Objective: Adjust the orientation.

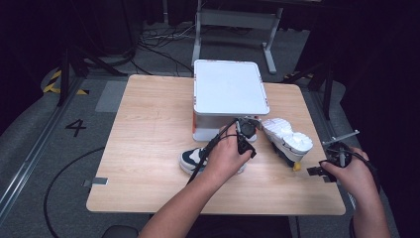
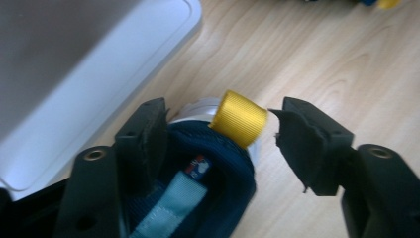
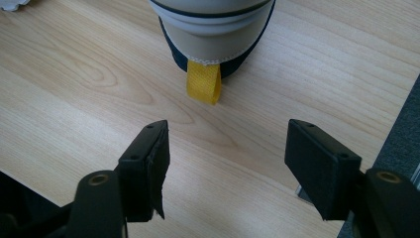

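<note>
Left gripper view: left tool jaws apart, straddling heel of navy shoe, woven yellow pull loop between pads, nothing pinched. White lidded box just beside, contents hidden. Right tool open, empty, facing second shoe, yellow tab flat on pale wood-grain surface.

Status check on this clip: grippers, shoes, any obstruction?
Left gripper open around upright shoe's heel. Right gripper open, empty, facing tipped shoe. White box close behind.
</note>
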`<action>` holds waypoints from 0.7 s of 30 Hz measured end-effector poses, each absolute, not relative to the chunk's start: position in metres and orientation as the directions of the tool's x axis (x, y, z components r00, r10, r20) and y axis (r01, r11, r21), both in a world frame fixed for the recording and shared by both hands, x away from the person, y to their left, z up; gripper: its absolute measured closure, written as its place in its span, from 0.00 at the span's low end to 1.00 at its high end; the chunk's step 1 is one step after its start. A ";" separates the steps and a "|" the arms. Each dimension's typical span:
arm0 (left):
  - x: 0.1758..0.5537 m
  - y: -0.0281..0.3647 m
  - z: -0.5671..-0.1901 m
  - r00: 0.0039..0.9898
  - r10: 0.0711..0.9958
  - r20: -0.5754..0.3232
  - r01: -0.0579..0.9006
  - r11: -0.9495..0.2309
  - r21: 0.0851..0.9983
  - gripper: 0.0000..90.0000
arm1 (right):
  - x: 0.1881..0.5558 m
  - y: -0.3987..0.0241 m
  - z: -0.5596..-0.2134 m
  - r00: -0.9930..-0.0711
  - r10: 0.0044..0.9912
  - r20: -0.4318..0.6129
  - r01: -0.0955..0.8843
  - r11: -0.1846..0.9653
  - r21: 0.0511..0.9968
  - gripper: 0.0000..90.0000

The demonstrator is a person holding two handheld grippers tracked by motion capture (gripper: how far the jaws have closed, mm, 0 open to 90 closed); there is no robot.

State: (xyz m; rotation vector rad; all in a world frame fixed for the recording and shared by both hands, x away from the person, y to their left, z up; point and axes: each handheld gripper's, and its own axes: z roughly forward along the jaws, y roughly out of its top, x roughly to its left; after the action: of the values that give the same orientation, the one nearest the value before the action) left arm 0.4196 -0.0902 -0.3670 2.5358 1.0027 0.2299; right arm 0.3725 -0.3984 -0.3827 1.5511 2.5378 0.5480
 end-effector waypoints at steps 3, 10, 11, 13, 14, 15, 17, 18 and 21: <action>0.421 -0.095 -0.368 0.737 0.676 0.010 0.607 -0.668 0.431 0.50 | 0.372 -0.398 -0.382 -0.469 0.879 0.087 0.836 0.411 0.364 0.39; 0.418 -0.102 -0.369 0.760 0.649 0.041 0.575 -0.700 0.423 0.80 | 0.372 -0.399 -0.382 -0.470 0.878 0.087 0.835 0.411 0.367 0.39; 0.417 -0.102 -0.368 0.763 0.645 0.044 0.572 -0.705 0.418 0.81 | 0.372 -0.399 -0.382 -0.470 0.878 0.087 0.835 0.411 0.367 0.39; 0.416 -0.102 -0.368 0.772 0.635 0.032 0.569 -0.712 0.411 0.94 | 0.372 -0.400 -0.382 -0.469 0.879 0.087 0.836 0.411 0.363 0.39; 0.415 -0.103 -0.368 0.776 0.630 0.031 0.565 -0.717 0.408 0.95 | 0.372 -0.399 -0.382 -0.471 0.878 0.087 0.836 0.412 0.363 0.39; 0.414 -0.103 -0.368 0.779 0.626 0.036 0.560 -0.720 0.410 0.96 | 0.372 -0.399 -0.382 -0.473 0.877 0.087 0.834 0.414 0.364 0.39; 0.411 -0.102 -0.367 0.787 0.616 0.027 0.555 -0.727 0.403 0.96 | 0.372 -0.399 -0.382 -0.472 0.877 0.087 0.835 0.413 0.364 0.39; 0.410 -0.101 -0.366 0.789 0.614 0.028 0.553 -0.729 0.404 0.96 | 0.372 -0.399 -0.382 -0.471 0.878 0.086 0.835 0.412 0.365 0.39; 0.399 -0.096 -0.358 0.806 0.591 0.038 0.529 -0.746 0.405 0.97 | 0.373 -0.398 -0.382 -0.473 0.877 0.083 0.833 0.414 0.367 0.39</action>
State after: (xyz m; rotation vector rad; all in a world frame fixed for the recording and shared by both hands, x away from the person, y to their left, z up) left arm 0.3989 -0.0957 -0.3581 2.6147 0.8451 0.2304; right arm 0.3727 -0.3984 -0.3818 1.5421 2.5375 0.5504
